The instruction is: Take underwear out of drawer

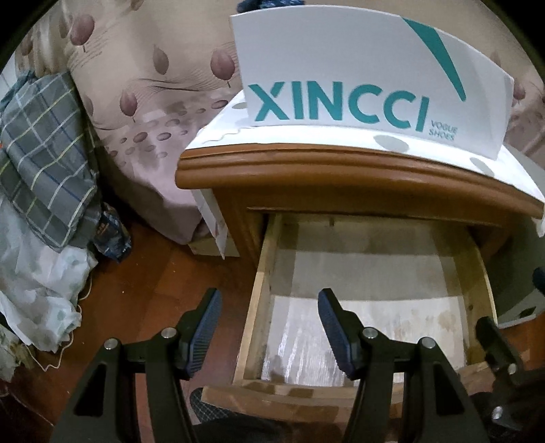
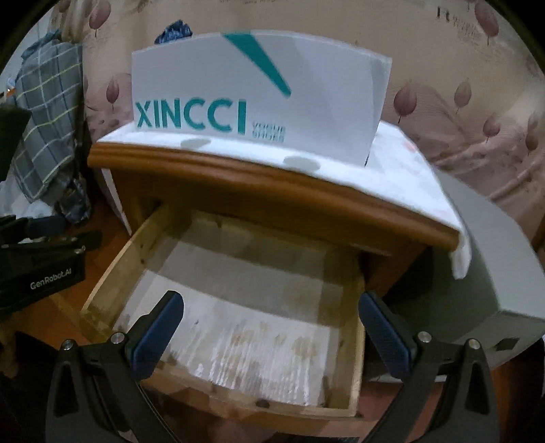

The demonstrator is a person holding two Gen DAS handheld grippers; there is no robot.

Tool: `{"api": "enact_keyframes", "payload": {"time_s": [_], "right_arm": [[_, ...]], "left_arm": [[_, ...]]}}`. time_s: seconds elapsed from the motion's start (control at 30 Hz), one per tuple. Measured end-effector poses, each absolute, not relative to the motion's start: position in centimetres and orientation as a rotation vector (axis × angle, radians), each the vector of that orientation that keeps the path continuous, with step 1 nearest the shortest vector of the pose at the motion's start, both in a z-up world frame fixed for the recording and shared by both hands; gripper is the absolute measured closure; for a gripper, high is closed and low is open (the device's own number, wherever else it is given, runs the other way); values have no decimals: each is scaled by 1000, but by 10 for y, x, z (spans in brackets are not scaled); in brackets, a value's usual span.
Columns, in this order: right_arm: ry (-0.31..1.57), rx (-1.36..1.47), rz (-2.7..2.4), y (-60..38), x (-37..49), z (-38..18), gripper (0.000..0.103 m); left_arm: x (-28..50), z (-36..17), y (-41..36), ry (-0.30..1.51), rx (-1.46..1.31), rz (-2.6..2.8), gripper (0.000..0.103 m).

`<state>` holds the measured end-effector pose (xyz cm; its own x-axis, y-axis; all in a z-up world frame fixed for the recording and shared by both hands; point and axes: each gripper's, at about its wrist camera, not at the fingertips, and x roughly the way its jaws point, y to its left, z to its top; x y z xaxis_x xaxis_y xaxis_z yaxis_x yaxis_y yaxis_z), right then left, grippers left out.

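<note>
The wooden nightstand's drawer (image 1: 262,293) (image 2: 112,272) is pulled out, and only a pale stained liner shows on its floor. Blue underwear (image 2: 175,30) (image 1: 269,4) pokes above the white XINCCI shoe box (image 1: 368,78) (image 2: 259,98) on the nightstand top. My left gripper (image 1: 269,317) is open and empty over the drawer's front left corner. My right gripper (image 2: 270,323) is open and empty over the drawer's front. The left gripper's body (image 2: 41,269) shows at the left of the right wrist view.
A bed with leaf-print sheet (image 1: 146,85) (image 2: 470,112) stands behind the nightstand. Plaid grey cloth (image 1: 44,143) (image 2: 47,112) and white plastic (image 1: 37,272) pile at the left on the red-brown floor (image 1: 150,279). A grey box (image 2: 490,259) stands to the right.
</note>
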<state>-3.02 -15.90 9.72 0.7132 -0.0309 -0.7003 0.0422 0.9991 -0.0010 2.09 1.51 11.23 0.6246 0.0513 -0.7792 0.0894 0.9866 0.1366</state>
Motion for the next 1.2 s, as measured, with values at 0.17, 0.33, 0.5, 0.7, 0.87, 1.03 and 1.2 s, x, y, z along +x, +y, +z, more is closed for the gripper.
{"api": "enact_keyframes", "payload": {"time_s": [0.17,0.33,0.5,0.7,0.87,1.03,1.2], "right_arm": [[830,62,-70,-168,-25,84,2],[859,96,-84,-176,-24,77,2],[874,125,-88,-179,-23,73,2],[891,117,-83,-175,-20,70,2],[895,117,-84,-175,-20,69,2],[906,119,-79,-175,-19,67,2],[910,112,-75,-173,-19,65,2]], "left_arm": [[23,104,11,920,175,-31,43],[23,99,9,934,184,-43,43],[25,98,8,935,192,-42,43],[25,97,5,940,199,-55,43],[25,98,5,942,179,-67,43],[29,96,7,961,151,-67,43],[28,95,7,961,151,-69,43]]}}
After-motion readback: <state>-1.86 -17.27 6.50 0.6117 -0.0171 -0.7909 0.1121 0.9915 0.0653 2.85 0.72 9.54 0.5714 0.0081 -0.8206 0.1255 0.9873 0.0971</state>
